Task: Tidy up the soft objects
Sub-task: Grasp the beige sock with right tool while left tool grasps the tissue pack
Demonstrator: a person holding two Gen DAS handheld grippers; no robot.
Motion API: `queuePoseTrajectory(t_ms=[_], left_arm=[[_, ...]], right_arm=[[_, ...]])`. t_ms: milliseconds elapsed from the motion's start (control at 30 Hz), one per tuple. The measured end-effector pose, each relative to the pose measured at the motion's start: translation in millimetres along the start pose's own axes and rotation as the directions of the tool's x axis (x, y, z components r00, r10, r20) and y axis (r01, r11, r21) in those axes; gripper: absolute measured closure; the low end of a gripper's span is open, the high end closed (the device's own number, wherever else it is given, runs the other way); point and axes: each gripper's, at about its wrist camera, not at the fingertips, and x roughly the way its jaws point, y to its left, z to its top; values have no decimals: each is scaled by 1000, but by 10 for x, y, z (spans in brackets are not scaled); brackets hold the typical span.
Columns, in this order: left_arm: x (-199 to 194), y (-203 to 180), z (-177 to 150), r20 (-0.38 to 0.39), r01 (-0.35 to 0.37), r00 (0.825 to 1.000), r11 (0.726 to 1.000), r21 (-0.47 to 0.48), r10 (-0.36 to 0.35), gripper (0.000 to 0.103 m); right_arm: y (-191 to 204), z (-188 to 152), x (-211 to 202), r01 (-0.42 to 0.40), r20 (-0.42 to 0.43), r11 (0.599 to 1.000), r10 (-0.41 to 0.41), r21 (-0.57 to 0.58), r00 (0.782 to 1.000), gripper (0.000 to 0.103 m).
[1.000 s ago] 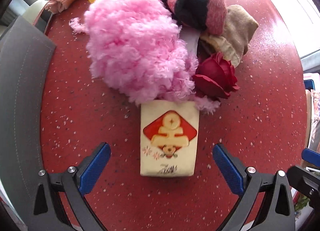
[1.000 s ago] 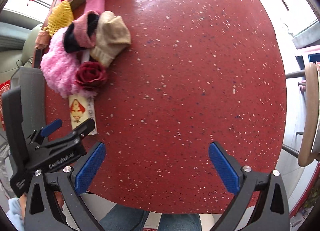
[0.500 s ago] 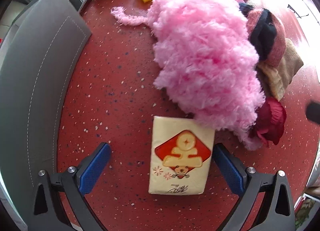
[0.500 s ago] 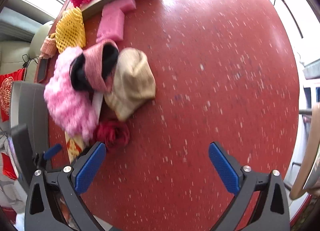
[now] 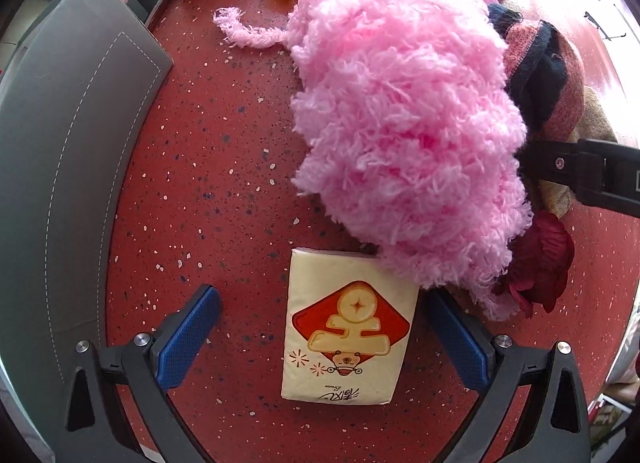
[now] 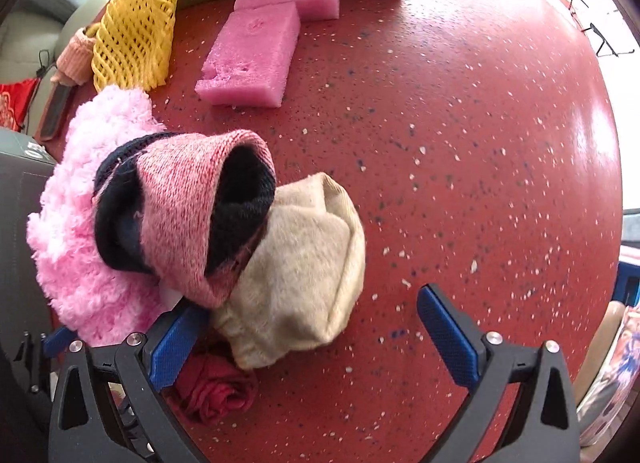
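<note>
Left gripper (image 5: 320, 331) spread wide around one tissue pack (image 5: 346, 333) on red table (image 5: 208, 167) | right gripper (image 6: 312, 327) wide over one beige sock (image 6: 304, 275) | two pink sponges (image 6: 252, 59) beyond

Daylight floods in from beyond the far right edge of the desk (image 6: 460, 135), where the window area is blown out to white and the red top carries a broad pale glare. Shadows are soft and short, tucked just under the pink fluffy yarn (image 5: 404, 123). Both views are sharp at the centre, while the fisheye bends the desk edge and darkens the corners.
</note>
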Motion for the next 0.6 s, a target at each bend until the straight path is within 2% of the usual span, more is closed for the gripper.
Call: queuePoseTrajectory(t_ms=[100, 133, 167, 200, 233, 433, 467, 533, 600], left_arm=[[44, -6, 51, -15, -2, 1000, 1000, 3, 2, 0], [52, -8, 56, -9, -1, 1000, 1000, 8, 1, 0], [53, -10, 55, -5, 0, 1000, 1000, 13, 0, 0], [53, -13, 58, -6, 4, 1000, 1000, 19, -3, 1], [51, -2, 47, -5, 5, 1000, 1000, 21, -5, 2], [-63, 91, 0, 31, -7, 1000, 999, 49, 6, 37], [-84, 110, -7, 35, -8, 999, 998, 55, 6, 48], [-106, 166, -28, 25, 27, 999, 998, 60, -28, 48], [-115, 201, -80, 17, 33, 999, 997, 74, -34, 48]], right_arm=[[56, 45, 11, -5, 5, 1000, 5, -6, 1000, 8], [76, 48, -15, -8, 17, 1000, 8, -7, 1000, 20], [86, 11, -65, -8, 31, 1000, 8, -13, 999, 44], [94, 1, -105, -12, 46, 1000, 13, -22, 999, 62], [83, -23, -134, -23, 43, 999, 24, -24, 999, 72], [-273, -212, -222, -132, 22, 987, 130, 97, 991, 73], [-363, -278, -247, -143, 22, 983, 142, 114, 990, 73], [-529, -416, -296, -156, 19, 978, 155, 140, 988, 73], [-606, -530, -335, -165, 18, 973, 164, 163, 986, 73]])
